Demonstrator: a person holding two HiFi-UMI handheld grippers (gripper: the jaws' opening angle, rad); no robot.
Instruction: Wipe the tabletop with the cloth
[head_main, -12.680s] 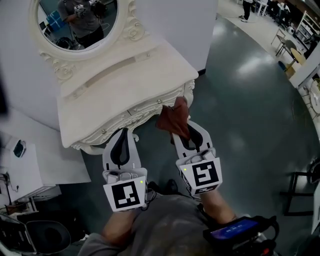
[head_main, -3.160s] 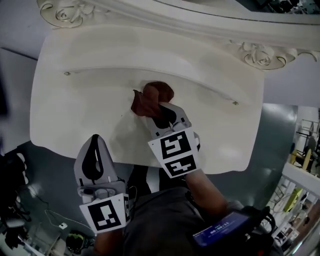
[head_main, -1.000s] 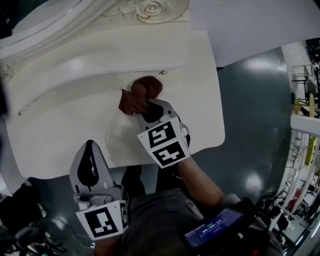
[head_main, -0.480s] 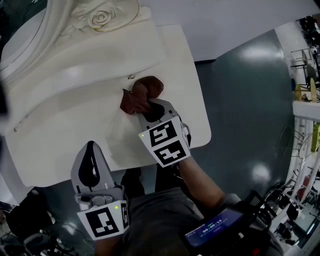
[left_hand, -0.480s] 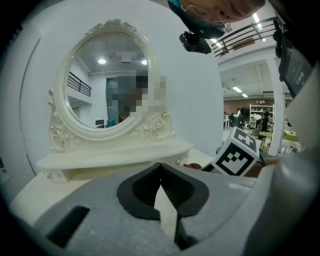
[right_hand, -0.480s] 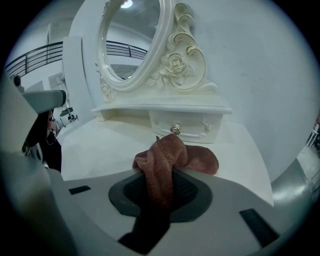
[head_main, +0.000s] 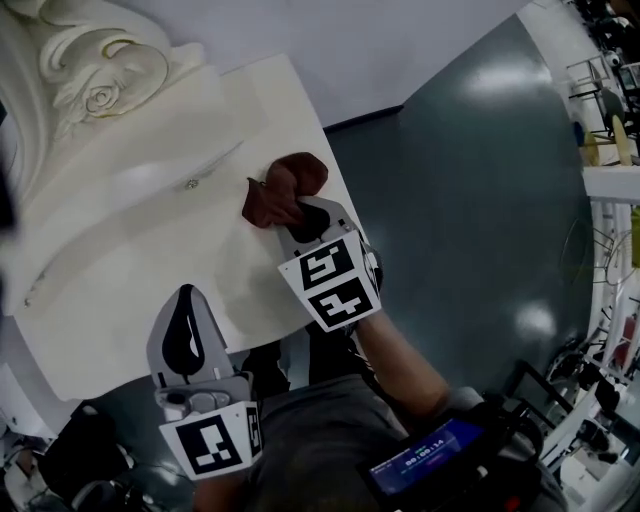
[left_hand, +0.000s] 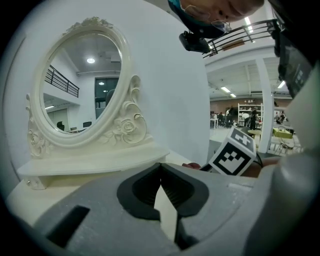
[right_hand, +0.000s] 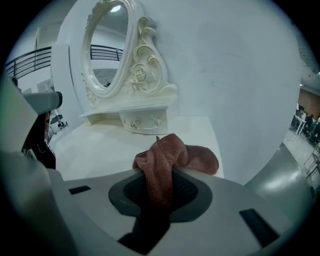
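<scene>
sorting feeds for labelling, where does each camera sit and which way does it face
Head view: on the person's head, looking steeply down at the tabletop; shows left tongs, right tongs, right forearm.
Left gripper view: on the left tongs, looking along their shut, empty jaws toward the mirror; shows the right marker cube.
Right gripper view: on the right tongs, looking along jaws shut on the cloth, toward the mirror.
Shared: both gripper views see the mirror.

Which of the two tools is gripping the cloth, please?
The right tool, shut on the reddish-brown cloth; the left tool is shut on nothing.
</scene>
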